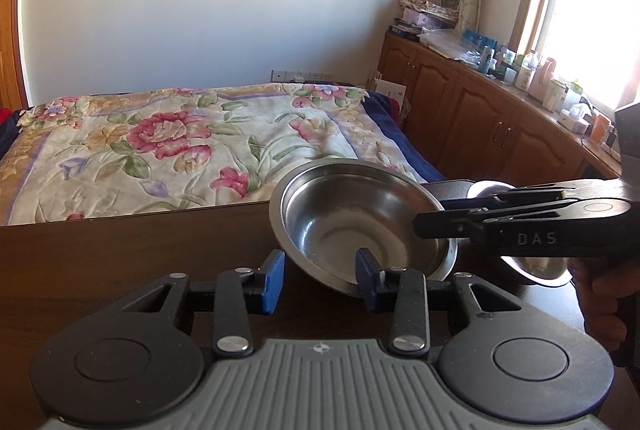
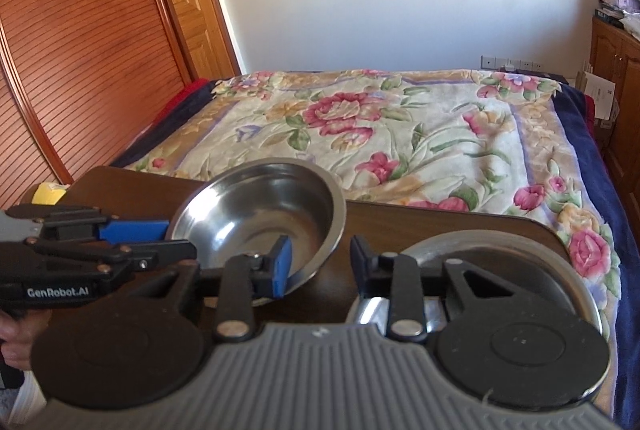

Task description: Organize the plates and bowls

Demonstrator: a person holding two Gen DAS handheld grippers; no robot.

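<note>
Steel bowl (image 1: 352, 218), tilted on its edge rather than sitting flat, stood near the front of the dark wooden counter (image 1: 120, 250) as 2 tools met at it from opposite sides. The left hand-held gripper (image 1: 320, 278) had its jaws spread wide, 1 blue-padded finger outside the near rim and the other inside the bowl, so the rim lay between them unclamped. The right hand-held gripper (image 2: 320, 262) was likewise spread apart, straddling the opposite rim with 1 pad inside the bowl. With neither tool pinching the metal, what propped the bowl at that slant could not be made out; it may have leaned on a finger. A wide steel plate (image 2: 556, 270) lay just beside it on the counter, partly hidden beneath the right tool, and looked the likely spot for stacking, which would explain the bowl being raised toward that side. The flower-patterned bed (image 1: 160, 134) filled the room beyond the counter's far edge.
</note>
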